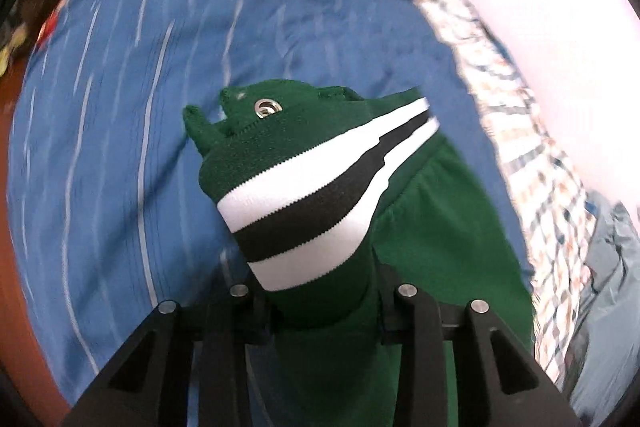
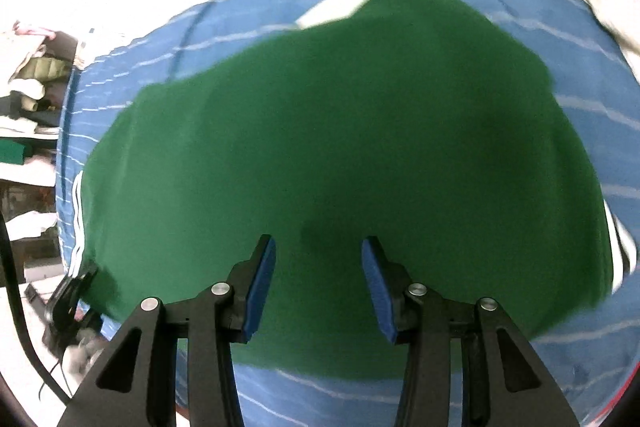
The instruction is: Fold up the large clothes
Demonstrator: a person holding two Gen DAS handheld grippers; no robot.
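Observation:
A large green garment (image 2: 340, 147) lies spread on a blue striped sheet (image 2: 580, 87). Its ribbed band with white and black stripes and a metal snap (image 1: 312, 187) is bunched up in my left gripper (image 1: 320, 303), which is shut on it and holds it above the sheet (image 1: 120, 107). The fingertips are hidden by the cloth. My right gripper (image 2: 319, 259) is open, its blue pads (image 2: 262, 287) hovering over the near part of the green cloth, holding nothing. The left gripper also shows at the garment's left edge in the right wrist view (image 2: 70, 299).
A checked cloth (image 1: 520, 147) lies along the sheet's right edge, with grey fabric (image 1: 608, 287) beyond it. Shelves with piled clothes (image 2: 32, 99) stand to the left. A black cable (image 2: 20, 307) hangs at the lower left.

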